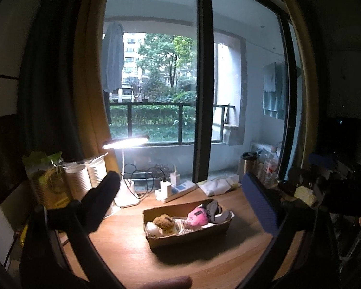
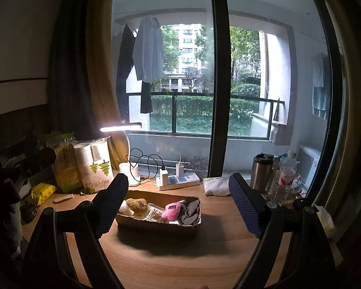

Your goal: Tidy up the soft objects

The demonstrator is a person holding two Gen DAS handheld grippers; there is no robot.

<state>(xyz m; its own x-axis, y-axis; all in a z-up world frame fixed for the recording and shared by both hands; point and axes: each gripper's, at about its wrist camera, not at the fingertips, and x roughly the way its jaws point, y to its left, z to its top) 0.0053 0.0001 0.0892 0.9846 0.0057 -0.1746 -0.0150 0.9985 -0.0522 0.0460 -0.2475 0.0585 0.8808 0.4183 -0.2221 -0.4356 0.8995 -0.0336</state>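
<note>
A cardboard box [image 1: 190, 237] [image 2: 156, 225] sits on the wooden desk. It holds a brown plush toy [image 1: 164, 221] [image 2: 137, 204], a pink plush toy [image 1: 197, 216] [image 2: 171, 211], grey socks [image 1: 215, 210] [image 2: 189, 212] and white soft items [image 1: 152, 228] [image 2: 154, 213]. My left gripper [image 1: 183, 202] is open and empty, held above the desk in front of the box. My right gripper [image 2: 178, 207] is open and empty, also raised in front of the box.
A lit desk lamp [image 1: 125, 143] [image 2: 120, 127], a power strip with chargers [image 1: 175, 190] [image 2: 178, 180], paper cup stacks [image 1: 84, 175] [image 2: 93, 163], a steel tumbler [image 2: 261, 171], a water bottle [image 2: 285, 175] and white packets [image 1: 216, 184] [image 2: 215, 185] line the desk's back. The window stands behind.
</note>
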